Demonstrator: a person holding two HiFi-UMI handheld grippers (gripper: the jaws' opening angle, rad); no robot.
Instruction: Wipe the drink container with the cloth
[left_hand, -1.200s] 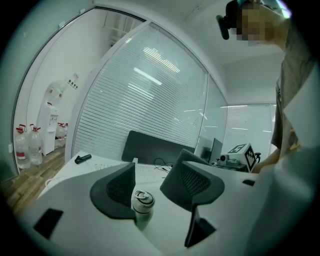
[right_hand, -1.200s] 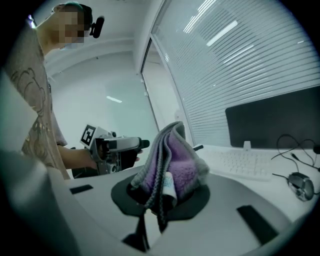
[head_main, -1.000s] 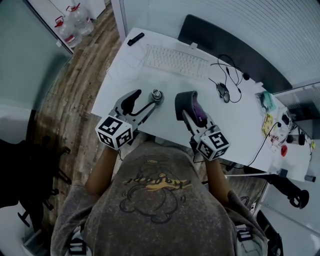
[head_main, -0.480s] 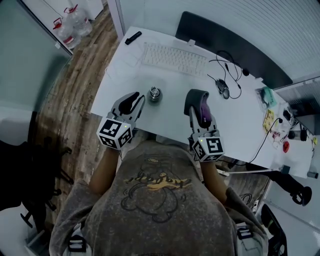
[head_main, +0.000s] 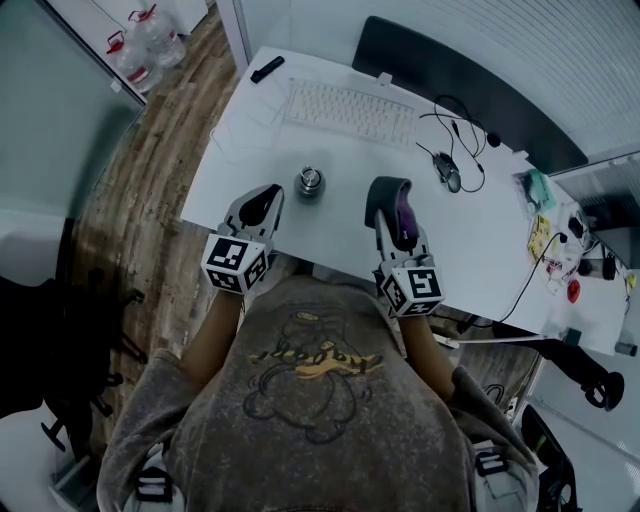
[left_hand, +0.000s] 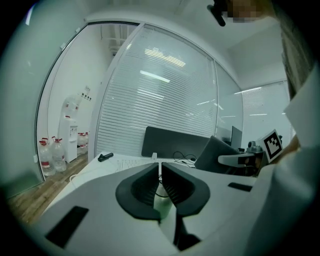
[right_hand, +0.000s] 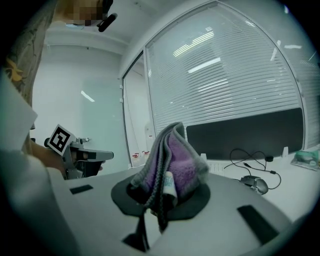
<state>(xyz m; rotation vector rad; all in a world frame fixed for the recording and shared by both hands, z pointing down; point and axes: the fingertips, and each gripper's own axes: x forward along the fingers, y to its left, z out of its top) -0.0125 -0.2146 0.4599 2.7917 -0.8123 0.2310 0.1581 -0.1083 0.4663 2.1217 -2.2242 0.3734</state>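
Note:
A small metal drink container (head_main: 310, 183) stands upright on the white desk (head_main: 480, 250), near its front edge. My left gripper (head_main: 270, 194) sits just left of it, not touching. Its jaws have just been closing and are now shut with nothing between them (left_hand: 160, 172). A pale shape low behind the pads may be the container. My right gripper (head_main: 385, 200) is right of the container, shut on a folded grey and purple cloth (head_main: 402, 216). The cloth (right_hand: 175, 157) stands up out of the right gripper (right_hand: 165, 192).
A white keyboard (head_main: 350, 112) lies behind the container, with a mouse (head_main: 446, 180) and its cable to the right. A dark monitor (head_main: 470, 90) stands along the back edge. A black marker (head_main: 266, 69) lies at the far left corner. Small clutter (head_main: 548, 240) fills the right end.
The left gripper, open around the container a second ago, has drawn back to the left and its jaws have closed empty. The right gripper with the cloth shifted slightly toward me. The container stayed put.

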